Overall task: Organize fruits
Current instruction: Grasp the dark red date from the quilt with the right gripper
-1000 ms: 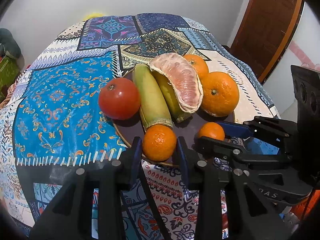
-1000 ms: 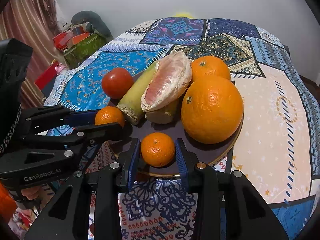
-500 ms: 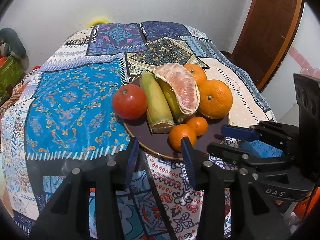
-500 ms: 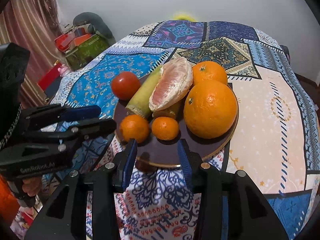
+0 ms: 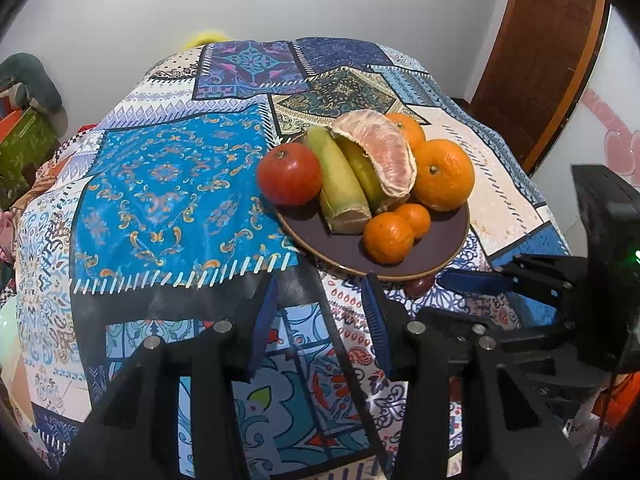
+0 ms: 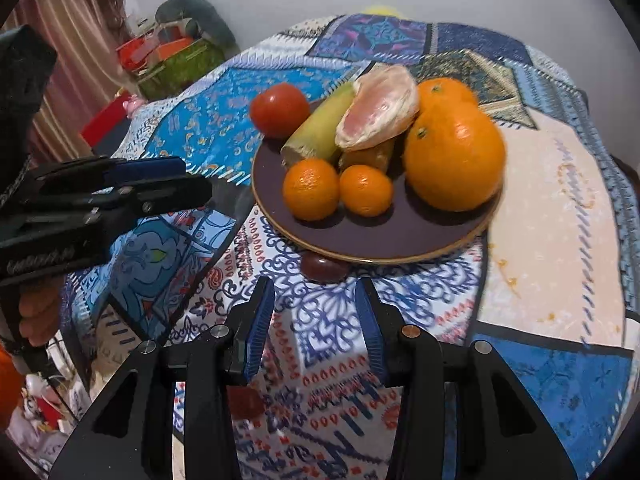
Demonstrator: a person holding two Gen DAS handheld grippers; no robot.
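Note:
A dark brown plate point(image 5: 432, 248) point(image 6: 380, 236) on the patchwork tablecloth holds a red tomato point(image 5: 289, 174) point(image 6: 279, 109), two green-yellow bananas point(image 5: 340, 176) point(image 6: 320, 132), a peeled pomelo segment point(image 5: 388, 156) point(image 6: 378, 110), two large oranges point(image 5: 444, 175) point(image 6: 454, 160) and two small mandarins point(image 5: 388, 237) point(image 6: 311, 189) side by side at the front. My left gripper point(image 5: 320, 300) hangs open and empty just short of the plate's near rim. My right gripper point(image 6: 314, 300) is likewise open and empty before the rim. Each shows from the side in the other's view, the right gripper point(image 5: 472, 280) and the left gripper point(image 6: 160, 176).
A small dark red fruit point(image 5: 418, 286) point(image 6: 322, 268) lies on the cloth against the plate's near edge. The round table's cloth point(image 5: 168, 184) drops off on all sides. A wooden door point(image 5: 540, 60) stands at the right, boxes point(image 6: 180, 64) at the left. A hand point(image 6: 36, 316) grips the left tool.
Each gripper had a mandarin between its jaws over the plate's front. Both have opened, left the mandarins lying on the plate, and drawn back from the rim.

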